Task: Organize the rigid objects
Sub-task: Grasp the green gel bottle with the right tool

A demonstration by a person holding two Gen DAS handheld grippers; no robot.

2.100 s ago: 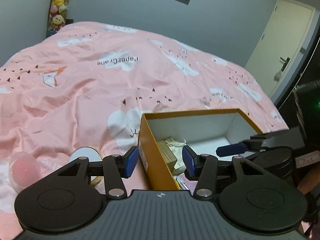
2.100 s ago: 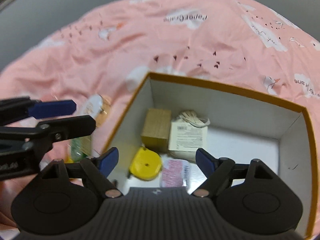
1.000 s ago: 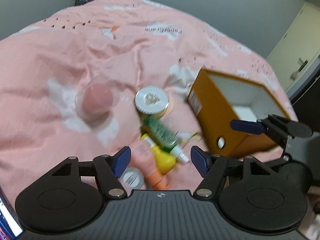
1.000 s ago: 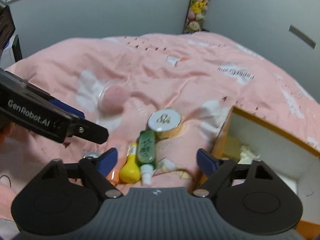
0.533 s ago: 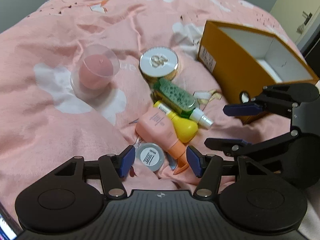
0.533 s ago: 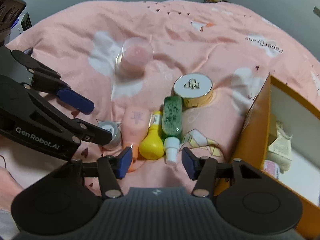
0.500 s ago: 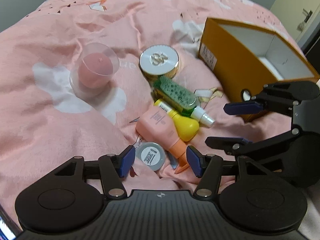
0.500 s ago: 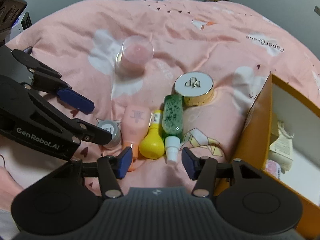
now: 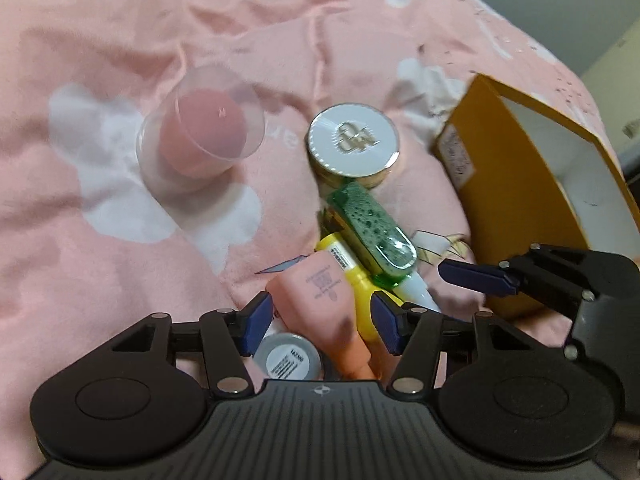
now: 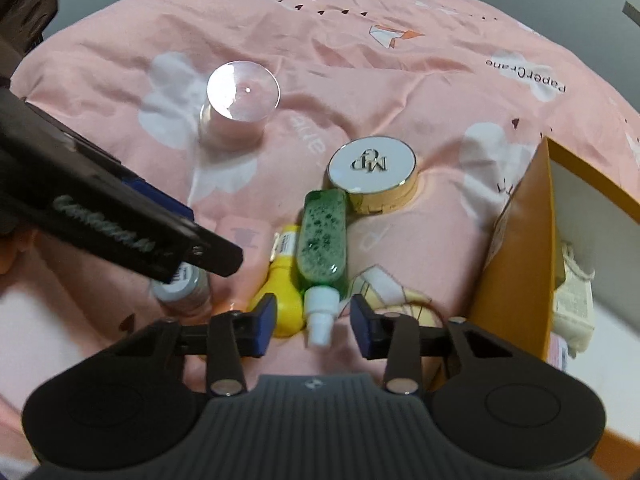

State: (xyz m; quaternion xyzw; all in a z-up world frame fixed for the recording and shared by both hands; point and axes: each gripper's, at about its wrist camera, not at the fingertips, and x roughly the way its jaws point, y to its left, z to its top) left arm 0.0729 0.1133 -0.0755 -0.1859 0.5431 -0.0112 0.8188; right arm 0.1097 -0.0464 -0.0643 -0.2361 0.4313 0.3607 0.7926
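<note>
A pile of toiletries lies on the pink bedspread. In the left wrist view my left gripper [image 9: 320, 320] hangs low over it, jaws closing, with the pink tube [image 9: 320, 296] and part of the yellow bottle [image 9: 362, 284] between the pads; I see no firm press. A small grey jar [image 9: 288, 360] sits just under it. In the right wrist view my right gripper [image 10: 314, 320] is closing around the green bottle's white cap [image 10: 320, 316] and the yellow bottle's [image 10: 282, 300] base, with a gap left beside the cap. The green bottle [image 10: 324, 236] lies lengthwise.
A round white-lidded compact [image 10: 374, 168] and a pink sponge in a clear case [image 10: 240, 100] rest farther back. The open orange box [image 10: 516, 240] stands at the right with items inside. The left gripper's fingers [image 10: 120, 220] cross the right wrist view's left side.
Both grippers have sunk toward the pile, which now looks larger and nearer. Both pairs of jaws have narrowed, the right pair much more.
</note>
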